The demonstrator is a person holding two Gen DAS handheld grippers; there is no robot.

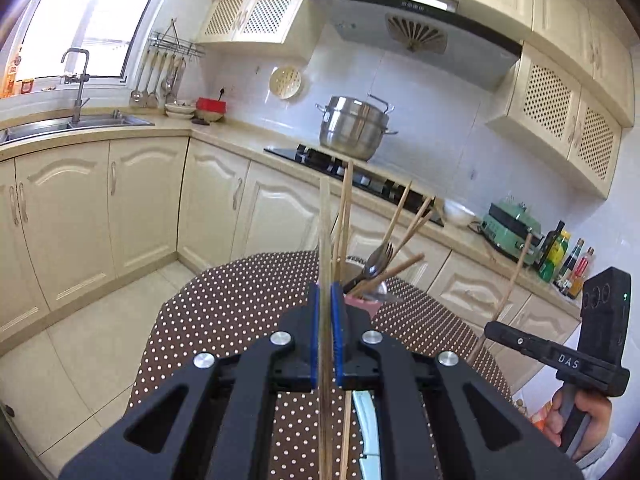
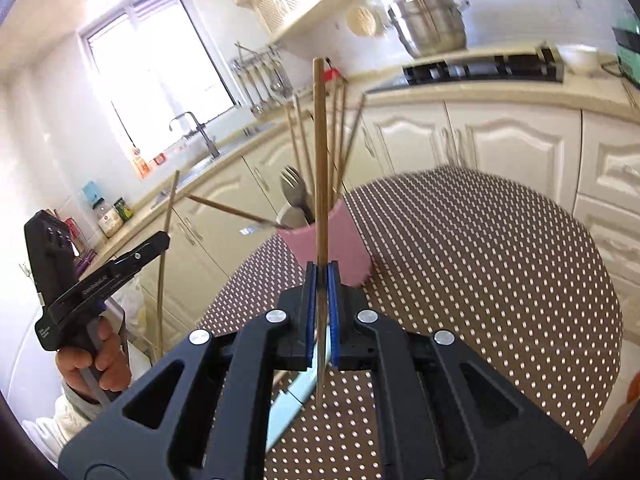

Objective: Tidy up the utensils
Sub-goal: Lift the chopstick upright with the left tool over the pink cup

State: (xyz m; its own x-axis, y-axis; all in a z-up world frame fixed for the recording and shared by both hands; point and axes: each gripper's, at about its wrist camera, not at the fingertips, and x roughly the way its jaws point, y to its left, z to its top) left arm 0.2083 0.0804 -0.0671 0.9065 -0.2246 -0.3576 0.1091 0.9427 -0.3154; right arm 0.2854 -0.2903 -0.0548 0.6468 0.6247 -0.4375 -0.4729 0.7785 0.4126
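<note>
1. The left tongs (image 1: 325, 300) are clamped on a single wooden chopstick (image 1: 325, 232). It stands nearly upright between the blue pads (image 1: 314, 320), gripped low on its length, with most of the stick rising above them.
2. The right tongs (image 2: 321, 280) are likewise closed on one chopstick (image 2: 319, 152), which is upright and pinched below its middle. Its lower end hangs just above the table (image 2: 480, 280).
3. Each stick looks light, thin and stiff. The smooth wood could swivel or slip in the pads, so a low pinch leaves a long lever above. A grip nearer the middle would likely steady it better.
4. Just beyond both tongs stands the pink cup (image 2: 332, 240) on the dotted table. It already holds several chopsticks (image 2: 340, 136), a fork (image 2: 294, 188) and what looks like a spoon.
5. The cup seems light and top-heavy with its leaning contents, so a sideways knock from a stick could tip it. Entering from above, tip down, looks safest.
6. A pale blue-handled utensil (image 2: 298, 396) lies flat on the table beneath the tongs. It is probably smooth plastic and best taken across the handle.
7. A further chopstick (image 1: 348, 432) lies beside it.
</note>
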